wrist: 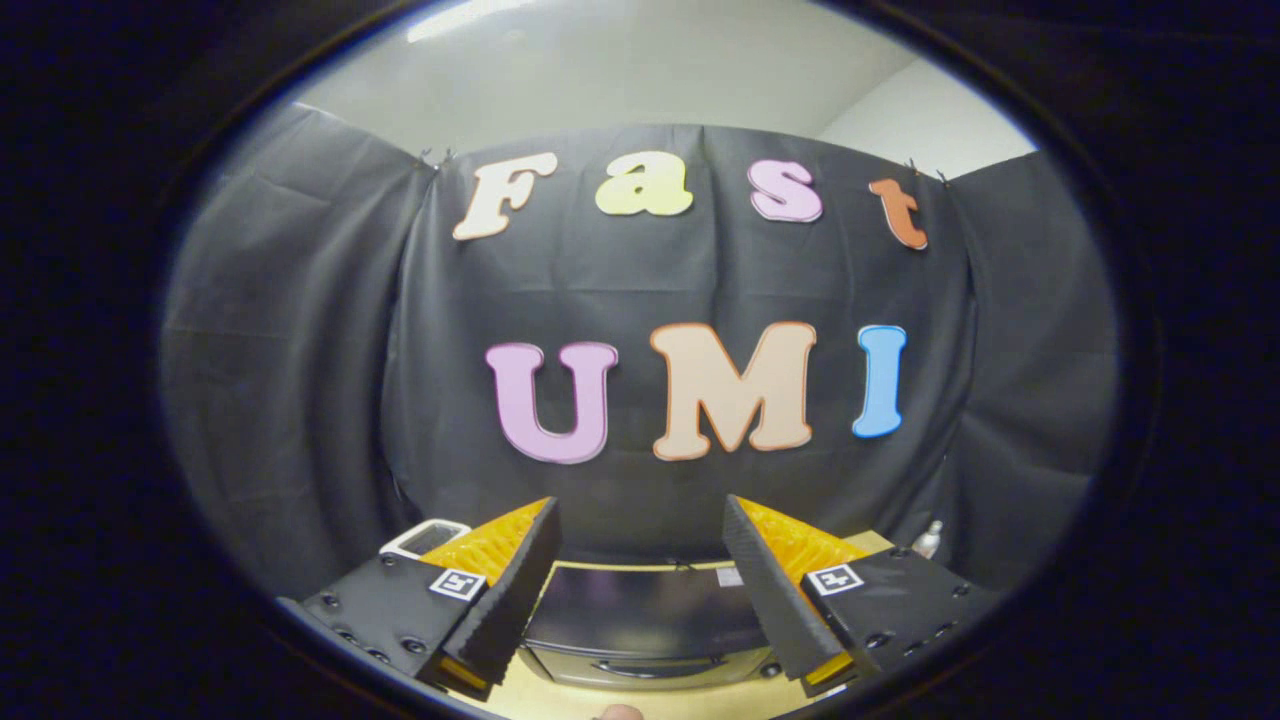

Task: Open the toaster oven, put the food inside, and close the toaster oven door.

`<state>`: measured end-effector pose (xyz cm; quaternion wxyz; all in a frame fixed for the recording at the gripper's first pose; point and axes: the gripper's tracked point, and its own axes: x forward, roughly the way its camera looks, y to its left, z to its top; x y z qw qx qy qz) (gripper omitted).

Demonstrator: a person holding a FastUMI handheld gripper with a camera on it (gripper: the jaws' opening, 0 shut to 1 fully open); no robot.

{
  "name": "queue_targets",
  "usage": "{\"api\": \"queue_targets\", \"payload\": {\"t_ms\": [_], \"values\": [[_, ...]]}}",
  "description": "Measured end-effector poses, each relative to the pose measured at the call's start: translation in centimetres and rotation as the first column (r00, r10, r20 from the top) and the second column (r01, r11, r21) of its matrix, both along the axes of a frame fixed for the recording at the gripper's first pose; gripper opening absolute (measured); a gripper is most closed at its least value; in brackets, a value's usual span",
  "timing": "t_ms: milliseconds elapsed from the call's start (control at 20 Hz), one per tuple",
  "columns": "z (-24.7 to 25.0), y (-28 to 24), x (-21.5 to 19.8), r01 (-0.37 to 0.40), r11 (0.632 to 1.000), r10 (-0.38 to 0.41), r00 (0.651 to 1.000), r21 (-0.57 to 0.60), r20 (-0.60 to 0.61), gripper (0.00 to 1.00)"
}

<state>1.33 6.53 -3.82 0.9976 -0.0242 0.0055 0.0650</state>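
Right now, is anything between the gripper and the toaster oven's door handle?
Nothing visible. The gripper is open and holds nothing; the toaster oven sits just ahead between its fingers, door shut, the handle unobstructed on the front.

Toaster oven [640,625]: dark boxy body with flat black top, silver-grey front below it, sits on a light wooden tabletop. Door closed, upright against the body; a curved bar handle [655,664] runs across the front just under the top edge. A small knob [768,669] shows at the handle's right end. Seen from above and in front, square-on. Back edge of the oven sits near the booth's black cloth wall. Lower front cut off, cannot tell more.
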Motion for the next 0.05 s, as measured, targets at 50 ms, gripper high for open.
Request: {"api": "queue_targets", "payload": {"t_ms": [50], "values": [[1.06,0.35,-0.1,-0.014,1.0,0.014,1.0,0.013,0.016,1.0]]}}
